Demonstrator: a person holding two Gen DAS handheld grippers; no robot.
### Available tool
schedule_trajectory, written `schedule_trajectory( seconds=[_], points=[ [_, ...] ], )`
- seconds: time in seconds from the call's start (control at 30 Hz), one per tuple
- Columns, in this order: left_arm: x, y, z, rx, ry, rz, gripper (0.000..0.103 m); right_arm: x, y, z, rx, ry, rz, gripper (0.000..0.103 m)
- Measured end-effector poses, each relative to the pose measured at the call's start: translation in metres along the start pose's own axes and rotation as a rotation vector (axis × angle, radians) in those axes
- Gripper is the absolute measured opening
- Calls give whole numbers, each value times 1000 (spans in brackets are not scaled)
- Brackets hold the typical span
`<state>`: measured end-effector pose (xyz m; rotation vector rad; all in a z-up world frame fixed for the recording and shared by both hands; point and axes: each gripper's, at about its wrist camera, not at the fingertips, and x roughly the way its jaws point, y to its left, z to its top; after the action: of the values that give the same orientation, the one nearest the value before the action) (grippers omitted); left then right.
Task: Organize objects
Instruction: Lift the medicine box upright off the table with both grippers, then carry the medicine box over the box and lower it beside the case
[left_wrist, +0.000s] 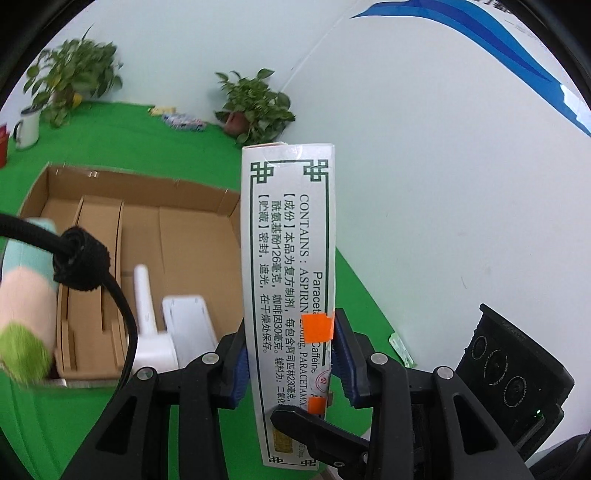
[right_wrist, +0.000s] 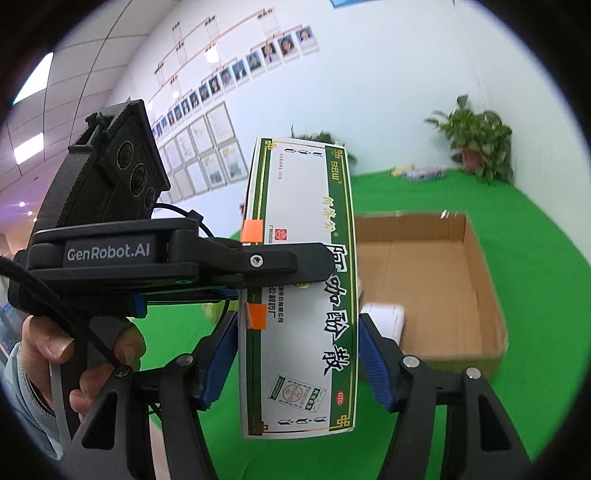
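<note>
A white and green medicine box (left_wrist: 288, 258) stands upright in the air, held from two sides. In the left wrist view my left gripper (left_wrist: 291, 332) is shut on its narrow sides, both blue pads pressed against it. The right wrist view has my right gripper (right_wrist: 299, 332) shut across the wide printed face of the medicine box (right_wrist: 303, 295). There the left gripper's black fingers (right_wrist: 280, 262) reach in from the left, in a person's hand (right_wrist: 48, 343). An open cardboard box (left_wrist: 147, 229) with dividers lies on the green table below, holding white items (left_wrist: 184, 325).
A pastel plush toy (left_wrist: 26, 314) sits at the cardboard box's left end, partly behind a black cable (left_wrist: 81, 258). Two potted plants (left_wrist: 255, 107), a white mug (left_wrist: 27, 125) and small packets (left_wrist: 184, 122) stand along the far wall. A small green packet (left_wrist: 400, 349) lies on the table.
</note>
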<state>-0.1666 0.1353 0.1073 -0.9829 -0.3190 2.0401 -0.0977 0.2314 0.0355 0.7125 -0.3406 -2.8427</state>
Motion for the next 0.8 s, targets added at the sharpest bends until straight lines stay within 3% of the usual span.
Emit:
schedule_trajectory(
  seconds=[0.23, 0.5, 0.63, 0.8],
  points=[
    [7, -8, 50, 61, -14, -8, 37, 11, -20, 34, 9, -40, -12, 62],
    [31, 21, 98, -1, 22, -6, 37, 41, -40, 67, 30, 14, -4, 62],
    [64, 36, 112, 4, 88, 5, 37, 54, -58, 68, 83, 47, -4, 62],
    [114, 64, 101, -44, 217, -21, 36, 72, -83, 49, 168, 136, -10, 61]
  ],
)
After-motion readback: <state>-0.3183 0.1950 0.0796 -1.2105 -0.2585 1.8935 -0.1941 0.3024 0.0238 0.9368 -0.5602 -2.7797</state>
